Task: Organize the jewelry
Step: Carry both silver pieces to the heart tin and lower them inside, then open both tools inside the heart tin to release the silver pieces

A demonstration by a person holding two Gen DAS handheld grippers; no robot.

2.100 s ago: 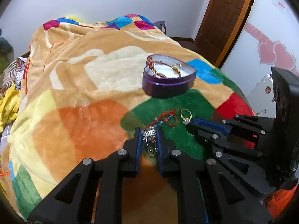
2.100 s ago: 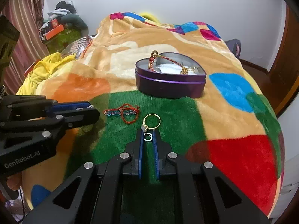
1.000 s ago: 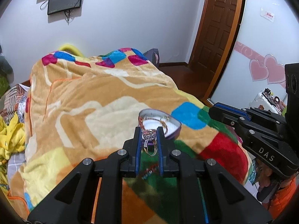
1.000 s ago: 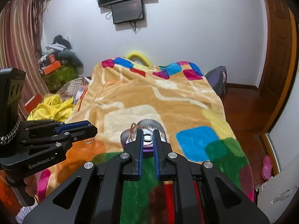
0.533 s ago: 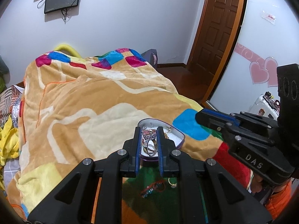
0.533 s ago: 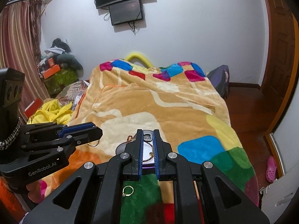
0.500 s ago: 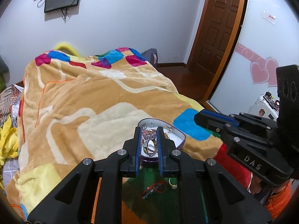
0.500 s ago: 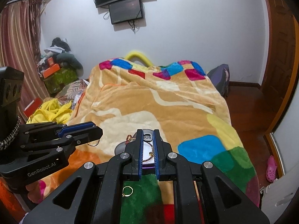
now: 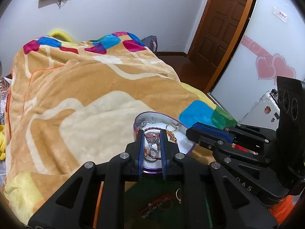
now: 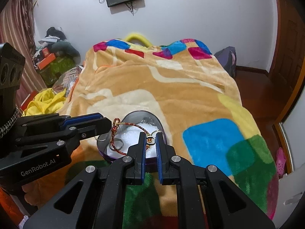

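A purple heart-shaped tin (image 9: 185, 128) with white lining sits on the blanket; it also shows in the right wrist view (image 10: 133, 117). It holds a red-gold cord bracelet (image 10: 131, 125) and a gold ring (image 9: 172, 126). My left gripper (image 9: 152, 136) is shut on a silver ring with a pink stone (image 9: 152, 140) right over the tin. My right gripper (image 10: 151, 138) is shut on a small gold ring (image 10: 150, 140) over the tin's near edge. A red bead bracelet (image 9: 158, 205) and a gold ring (image 9: 178, 192) lie on the green patch below.
The tin rests on a patchwork fleece blanket (image 9: 85, 99) covering a bed. Yellow cloth (image 10: 44, 103) and clutter lie at the left of the bed. A wooden door (image 9: 219, 30) and floor are at the right.
Both grippers have moved forward and down with their rings, from above the blanket to right over the tin. The tin now looks much larger and closer.
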